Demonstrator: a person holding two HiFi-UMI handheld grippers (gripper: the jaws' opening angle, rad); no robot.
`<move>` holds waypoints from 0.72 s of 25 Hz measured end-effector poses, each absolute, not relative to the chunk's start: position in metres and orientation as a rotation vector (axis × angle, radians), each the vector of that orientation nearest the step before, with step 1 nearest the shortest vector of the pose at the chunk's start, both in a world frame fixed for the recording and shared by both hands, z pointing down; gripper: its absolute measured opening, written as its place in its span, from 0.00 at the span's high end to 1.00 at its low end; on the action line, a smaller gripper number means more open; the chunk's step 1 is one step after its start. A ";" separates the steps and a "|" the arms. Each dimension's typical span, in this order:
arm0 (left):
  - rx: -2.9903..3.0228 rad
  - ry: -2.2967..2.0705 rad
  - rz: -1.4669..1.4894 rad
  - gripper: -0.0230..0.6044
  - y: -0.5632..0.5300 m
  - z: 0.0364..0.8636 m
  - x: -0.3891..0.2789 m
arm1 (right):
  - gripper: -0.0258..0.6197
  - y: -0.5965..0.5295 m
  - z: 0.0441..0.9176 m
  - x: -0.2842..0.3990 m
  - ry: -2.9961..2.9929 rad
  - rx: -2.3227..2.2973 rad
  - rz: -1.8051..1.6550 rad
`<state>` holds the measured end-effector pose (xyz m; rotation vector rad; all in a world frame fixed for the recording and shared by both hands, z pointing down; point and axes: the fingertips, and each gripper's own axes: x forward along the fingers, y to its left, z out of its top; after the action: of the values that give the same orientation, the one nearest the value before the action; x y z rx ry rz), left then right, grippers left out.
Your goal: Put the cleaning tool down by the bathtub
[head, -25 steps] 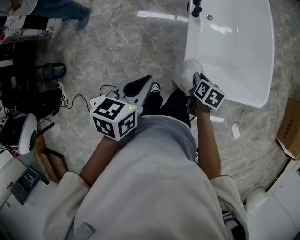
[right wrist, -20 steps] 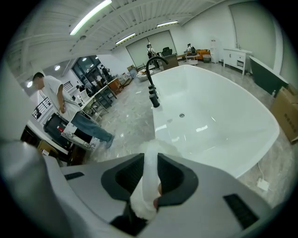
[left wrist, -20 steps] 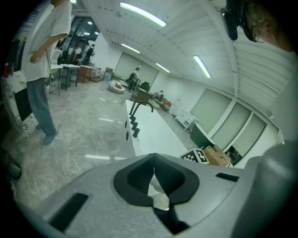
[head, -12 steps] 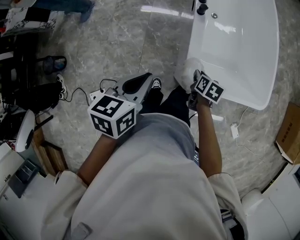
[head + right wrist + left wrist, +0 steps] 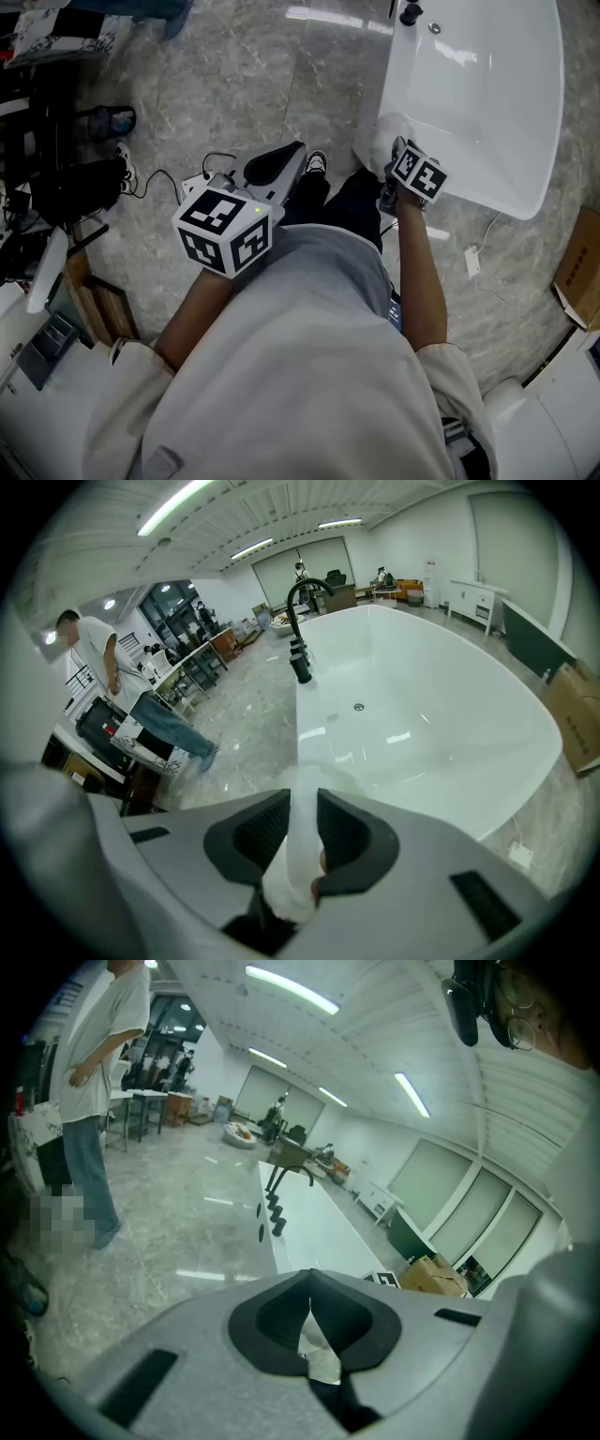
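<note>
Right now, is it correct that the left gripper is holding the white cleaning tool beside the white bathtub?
Not quite: it is the right gripper that is holding the white cleaning tool beside the white bathtub; the right gripper view shows its jaws closed on it.

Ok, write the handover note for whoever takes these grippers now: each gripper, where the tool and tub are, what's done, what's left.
Left gripper: jaws together, empty, off to the side of the tub.
Right gripper: clamped on the white cleaning tool, just outside the bathtub at its near corner.
Done: tool is at the tub.
Left: set it on the floor by the tub, then open the jaws.
</note>
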<state>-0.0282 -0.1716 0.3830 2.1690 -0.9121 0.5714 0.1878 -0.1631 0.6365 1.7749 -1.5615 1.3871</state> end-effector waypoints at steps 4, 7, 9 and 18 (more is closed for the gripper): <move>2.176 -0.911 0.583 0.95 -0.168 0.382 -0.030 | 0.83 -0.160 0.641 0.190 -1.551 1.790 1.377; 2.190 -0.909 0.600 0.95 -0.164 0.382 -0.031 | 0.83 -0.161 0.642 0.189 -1.568 1.803 1.358; 2.185 -0.909 0.602 0.95 -0.164 0.382 -0.032 | 0.83 -0.164 0.644 0.186 -1.582 1.791 1.348; 2.167 -0.919 0.608 0.95 -0.159 0.385 -0.036 | 0.83 -0.157 0.657 0.184 -1.561 1.764 1.335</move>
<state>-0.0360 -0.1590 0.3852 2.1671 -0.9192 0.6081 0.1841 -0.1571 0.6574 1.7635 -1.5606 1.3349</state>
